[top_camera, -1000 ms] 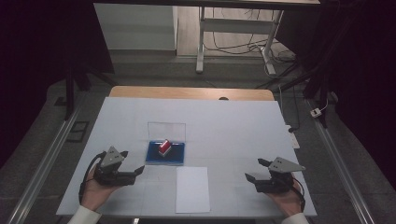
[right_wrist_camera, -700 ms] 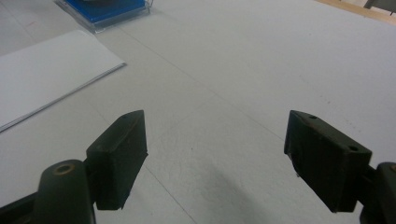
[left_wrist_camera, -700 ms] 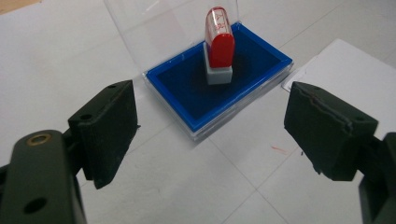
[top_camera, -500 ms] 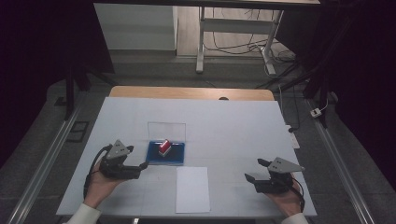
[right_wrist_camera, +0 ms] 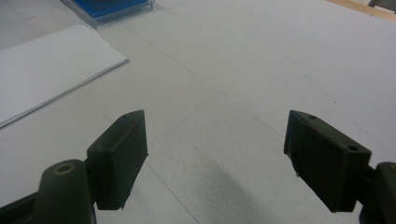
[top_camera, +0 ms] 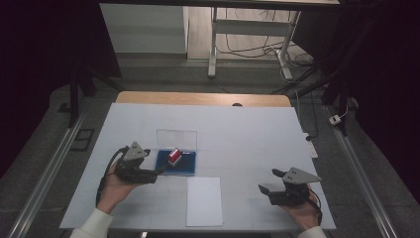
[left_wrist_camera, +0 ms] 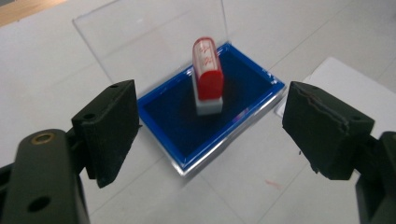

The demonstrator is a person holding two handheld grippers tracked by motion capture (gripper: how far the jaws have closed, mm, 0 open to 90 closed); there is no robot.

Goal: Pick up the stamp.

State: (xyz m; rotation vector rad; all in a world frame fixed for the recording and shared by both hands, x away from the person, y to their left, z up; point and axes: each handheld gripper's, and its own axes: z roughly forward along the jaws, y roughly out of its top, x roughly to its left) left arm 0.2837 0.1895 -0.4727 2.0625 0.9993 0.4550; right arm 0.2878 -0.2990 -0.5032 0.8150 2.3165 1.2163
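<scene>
A red-topped stamp (top_camera: pixel 174 156) (left_wrist_camera: pixel 207 74) with a white base stands on a blue ink pad (top_camera: pixel 184 165) (left_wrist_camera: pixel 196 121). The pad's clear lid (top_camera: pixel 177 139) (left_wrist_camera: pixel 154 35) stands upright behind it. My left gripper (top_camera: pixel 159 171) (left_wrist_camera: pixel 210 126) is open just to the left of the pad, and in the left gripper view its jaws frame the pad and stamp without touching them. My right gripper (top_camera: pixel 270 182) (right_wrist_camera: pixel 215 158) is open near the table's front right, over bare tabletop, with nothing between its jaws.
A white sheet of paper (top_camera: pixel 204 200) (right_wrist_camera: pixel 42 65) lies in front of the pad, near the front edge. The white table surface (top_camera: pixel 247 134) ends in a wooden strip (top_camera: pixel 198 98) at the back. Cables and a metal frame (top_camera: pixel 247 34) are on the floor beyond.
My left gripper has moved forward and to the right, up to the ink pad's left edge. The right gripper has stayed where it was.
</scene>
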